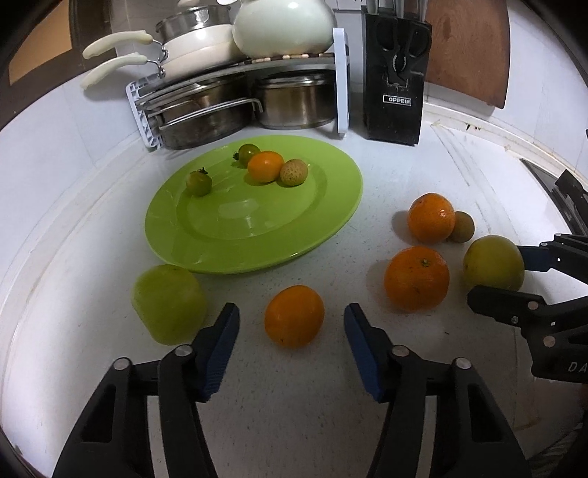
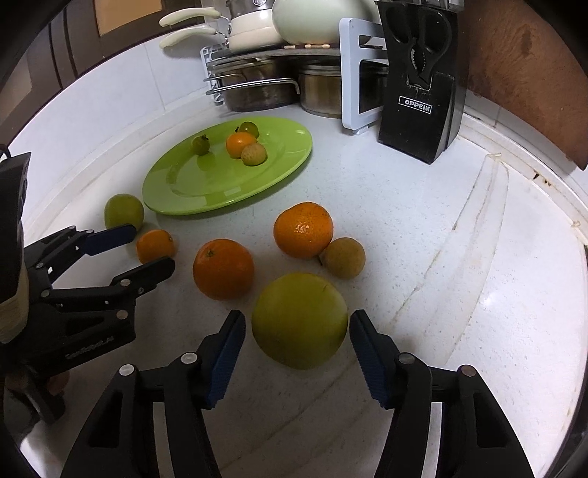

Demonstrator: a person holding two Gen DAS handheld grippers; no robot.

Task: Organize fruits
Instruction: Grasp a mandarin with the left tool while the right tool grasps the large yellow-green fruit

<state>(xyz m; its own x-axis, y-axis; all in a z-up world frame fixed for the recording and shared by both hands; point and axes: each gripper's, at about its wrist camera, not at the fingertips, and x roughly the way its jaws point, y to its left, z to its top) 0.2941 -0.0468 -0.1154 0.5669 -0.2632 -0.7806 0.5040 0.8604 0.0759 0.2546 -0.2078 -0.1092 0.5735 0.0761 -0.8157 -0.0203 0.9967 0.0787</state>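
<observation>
My left gripper (image 1: 292, 343) is wide open with a small orange (image 1: 294, 316) sitting on the counter (image 1: 386, 176) between the fingers, blue pads clear of it on both sides, nothing gripped. My right gripper (image 2: 297, 353) is also wide open, straddling a yellow-green fruit (image 2: 299, 325) on the counter; gaps visible on both sides in the right wrist view, so no hold there either. Just beyond that fruit sit two larger oranges, one nearer (image 2: 223, 269) and one farther (image 2: 303, 229), with a small tan round fruit (image 2: 343, 257) touching the farther one. A green apple (image 1: 169, 303) sits left of my left fingers, just beside the rim of the green plate (image 1: 228, 253). On the plate: two small green tomatoes, one apart to the left (image 1: 199, 182) and one at the back (image 1: 248, 151), plus a small orange fruit (image 1: 265, 166) with a pale bumpy round fruit (image 1: 294, 172) touching it. Behind the plate, a rack (image 1: 341, 81) with steel pots below and white pans and a white kettle (image 1: 284, 27) on top. Right of that, a black knife block (image 1: 395, 81) labelled OPPEIN, scissors in its front slot, and a brown cutting board (image 1: 466, 51) leaning on the wall.
</observation>
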